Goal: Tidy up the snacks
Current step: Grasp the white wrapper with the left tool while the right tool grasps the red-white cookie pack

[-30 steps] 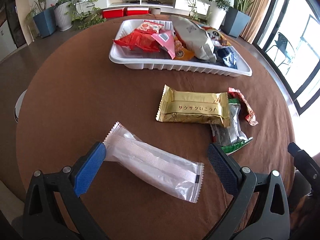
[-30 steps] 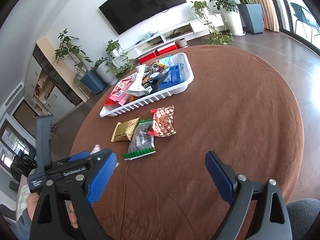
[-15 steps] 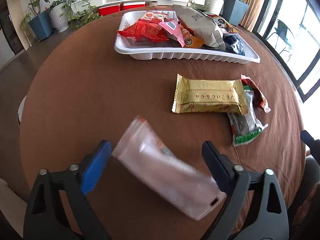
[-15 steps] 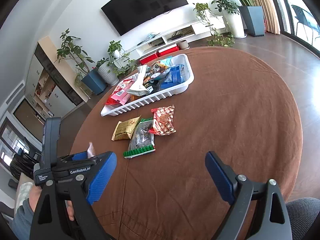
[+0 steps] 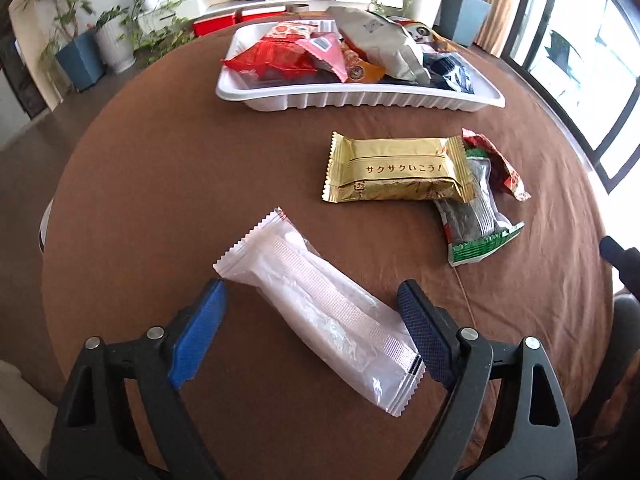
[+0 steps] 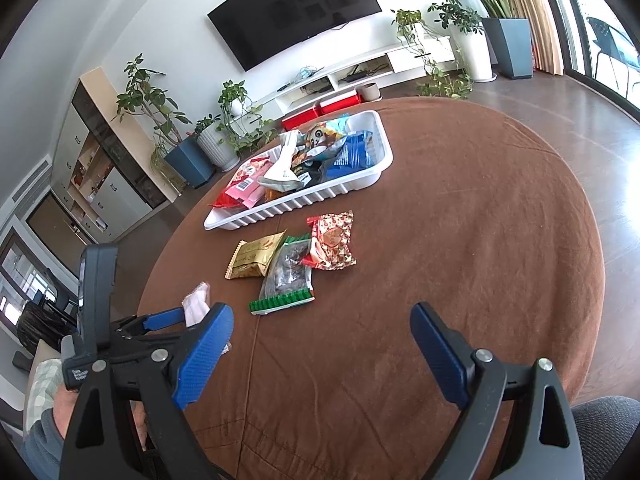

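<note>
A long white-pink snack pack [image 5: 320,304] lies slantwise on the brown table between the fingers of my left gripper [image 5: 312,332], which is open around it; the pads do not press it. Its end also shows in the right wrist view [image 6: 196,305]. A gold pack [image 5: 396,170], a clear pack with a green edge [image 5: 478,224] and a red pack [image 5: 500,164] lie loose nearer the white tray [image 5: 360,98], which holds several snacks. My right gripper [image 6: 322,352] is open and empty above bare tablecloth.
The round table's edge [image 5: 60,208] curves close on the left and near sides. Potted plants [image 6: 160,120], a TV bench [image 6: 360,68] and windows stand beyond the table. A chair seat [image 6: 600,412] shows at the lower right.
The left gripper has moved forward over the white-pink pack and narrowed somewhat around it; the pack now sits between the fingers. The right gripper has hardly moved.
</note>
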